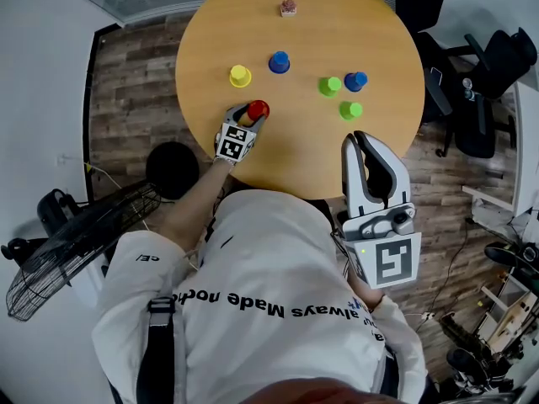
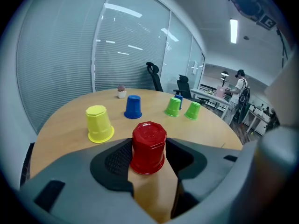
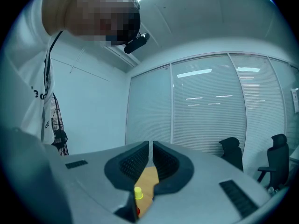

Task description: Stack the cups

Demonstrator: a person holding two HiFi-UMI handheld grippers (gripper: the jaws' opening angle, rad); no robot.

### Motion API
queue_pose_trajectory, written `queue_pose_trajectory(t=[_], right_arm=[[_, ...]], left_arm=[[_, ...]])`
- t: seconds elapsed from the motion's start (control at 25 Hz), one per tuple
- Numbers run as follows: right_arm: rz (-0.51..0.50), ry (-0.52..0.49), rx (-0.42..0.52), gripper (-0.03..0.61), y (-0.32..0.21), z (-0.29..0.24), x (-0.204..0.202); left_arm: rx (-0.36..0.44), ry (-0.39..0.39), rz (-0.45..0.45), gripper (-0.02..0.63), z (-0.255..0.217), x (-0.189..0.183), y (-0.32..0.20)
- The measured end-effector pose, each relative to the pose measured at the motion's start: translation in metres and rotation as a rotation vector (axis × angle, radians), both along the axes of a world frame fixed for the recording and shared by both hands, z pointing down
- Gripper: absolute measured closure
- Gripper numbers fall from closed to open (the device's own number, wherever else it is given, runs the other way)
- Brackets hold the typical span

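An upside-down red cup [image 1: 258, 108] [image 2: 148, 146] stands near the round wooden table's [image 1: 303, 154] left front edge. My left gripper [image 1: 251, 114] [image 2: 148, 148] is shut on it, with a pad against each side. Farther out stand a yellow cup [image 1: 240, 76] [image 2: 98, 123], a blue cup [image 1: 279, 61] [image 2: 133, 107], a green cup [image 1: 329, 85] [image 2: 173, 106] beside a second blue cup [image 1: 356, 81], and another green cup [image 1: 350, 109] [image 2: 192, 110]. My right gripper [image 1: 363, 139] [image 3: 150, 146] is held over the table's front edge, shut and empty.
A small pink potted object [image 1: 288, 7] [image 2: 121, 92] sits at the table's far side. Black office chairs [image 1: 488, 74] stand to the right. A floor fan [image 1: 76, 242] and a black round stool [image 1: 173, 168] are at the left, beside the person's arm.
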State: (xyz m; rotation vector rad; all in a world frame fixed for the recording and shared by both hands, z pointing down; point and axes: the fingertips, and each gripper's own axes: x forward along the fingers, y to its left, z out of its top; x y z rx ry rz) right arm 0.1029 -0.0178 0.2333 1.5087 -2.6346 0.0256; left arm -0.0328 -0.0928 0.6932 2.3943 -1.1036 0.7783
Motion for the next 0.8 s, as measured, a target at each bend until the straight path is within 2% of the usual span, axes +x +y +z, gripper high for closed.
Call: queue_pose_trajectory(t=[0.2, 0.44, 0.8], right_arm=[[0.025, -0.015, 0.006, 0.531, 0.002, -0.001, 0.006], [0.033, -0.006, 0.001, 0.531, 0.004, 0.001, 0.010], [0.044, -0.018, 0.013, 0.531, 0.003, 0.000, 0.011]], left_arm=[[0.004, -0.007, 0.067, 0.376, 0.005, 0.026, 0.007], [-0.008, -0.025, 0.103, 0.376, 0.012, 0.037, 0.008], [-0.012, 0.026, 0.081, 0.362, 0.005, 0.026, 0.017]])
